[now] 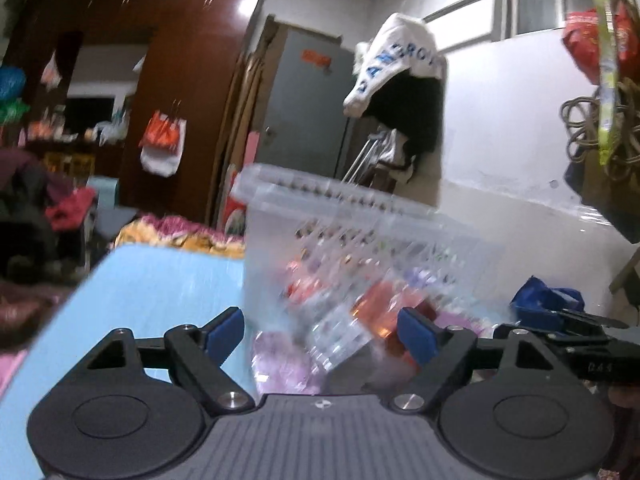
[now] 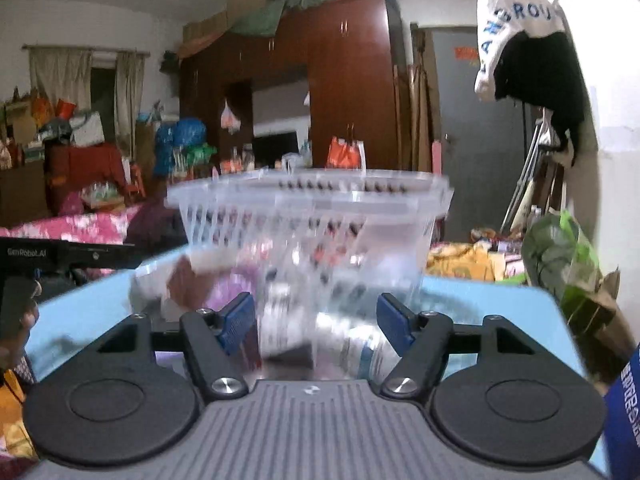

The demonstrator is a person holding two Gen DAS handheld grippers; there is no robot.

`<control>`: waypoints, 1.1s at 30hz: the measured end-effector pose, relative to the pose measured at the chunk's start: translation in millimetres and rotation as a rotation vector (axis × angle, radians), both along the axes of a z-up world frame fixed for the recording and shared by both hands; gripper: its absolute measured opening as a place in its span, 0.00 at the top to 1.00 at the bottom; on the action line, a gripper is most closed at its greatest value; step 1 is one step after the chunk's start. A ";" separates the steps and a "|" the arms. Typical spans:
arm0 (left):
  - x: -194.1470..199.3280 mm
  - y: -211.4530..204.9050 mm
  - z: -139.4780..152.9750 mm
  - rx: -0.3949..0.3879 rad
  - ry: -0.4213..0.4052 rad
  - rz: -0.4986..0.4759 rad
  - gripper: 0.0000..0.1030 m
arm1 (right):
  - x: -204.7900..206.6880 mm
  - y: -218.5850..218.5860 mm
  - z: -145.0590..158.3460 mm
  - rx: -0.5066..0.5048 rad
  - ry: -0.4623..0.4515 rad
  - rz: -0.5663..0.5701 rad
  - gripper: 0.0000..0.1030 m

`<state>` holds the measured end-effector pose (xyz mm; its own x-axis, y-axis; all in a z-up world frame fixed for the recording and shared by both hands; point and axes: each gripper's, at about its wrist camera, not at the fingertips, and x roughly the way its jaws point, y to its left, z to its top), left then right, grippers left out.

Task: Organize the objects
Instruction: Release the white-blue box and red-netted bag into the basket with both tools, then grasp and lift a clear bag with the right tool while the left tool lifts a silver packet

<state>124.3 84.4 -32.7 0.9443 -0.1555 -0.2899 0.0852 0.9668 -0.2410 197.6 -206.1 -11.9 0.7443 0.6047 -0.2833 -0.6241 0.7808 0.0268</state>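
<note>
My worry is the clear slotted basket (image 2: pixel 312 216), which stands on the blue worktop (image 1: pixel 160 280) directly ahead of both grippers: if I push either one forward carelessly, an outstretched finger could catch its thin wall and shove or tip it, spilling the packets already inside. The left gripper (image 1: pixel 320 332) has its jaws spread wide and grasping nothing, and the right gripper (image 2: pixel 316 320) is likewise released and empty, so any contact would be a knock, not a grip. A pinkish-purple packet (image 1: pixel 280 360) lies on the worktop just in front of the left jaws, beside the basket, and I could pin it against the wall instead of lifting it. Both views are smeared by motion, so I cannot read the labels, count the contents, or tell whether the reddish packet (image 1: pixel 380 304) sits inside the basket or against it. The basket's base is hidden behind my own grippers.
</note>
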 end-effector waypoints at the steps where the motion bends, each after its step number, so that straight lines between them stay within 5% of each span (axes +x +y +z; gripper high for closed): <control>1: 3.2 2.0 -2.3 -0.007 0.007 0.006 0.16 | 2.5 3.3 -0.2 -0.013 0.004 0.002 0.31; 3: 8.3 2.6 -4.1 -0.010 0.018 0.004 0.16 | 5.1 10.6 -2.5 -0.043 0.012 0.016 0.32; 7: 16.7 -1.5 -6.1 0.004 0.049 -0.019 0.16 | 1.3 13.0 -4.2 -0.034 0.036 0.042 0.64; 12: 18.0 -3.1 -11.5 0.016 0.057 -0.012 0.17 | -9.1 -0.4 -6.3 0.037 0.028 0.035 0.64; 17: 20.3 -11.4 -14.5 0.049 0.045 -0.045 0.50 | -17.5 -12.3 -14.5 0.121 -0.006 0.018 0.64; 23: 9.4 -22.5 -14.5 0.125 -0.003 -0.018 0.54 | -19.3 -21.1 -16.6 0.199 -0.017 0.029 0.64; 33: -5.0 -21.2 -14.1 0.117 -0.094 -0.052 0.55 | -24.3 -18.1 -17.4 0.200 -0.064 0.037 0.64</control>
<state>119.4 63.2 -46.9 0.9598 -0.1750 -0.2194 0.1524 0.9815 -0.1160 173.3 -224.2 -29.3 0.7329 0.6717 -0.1078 -0.6580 0.7402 0.1386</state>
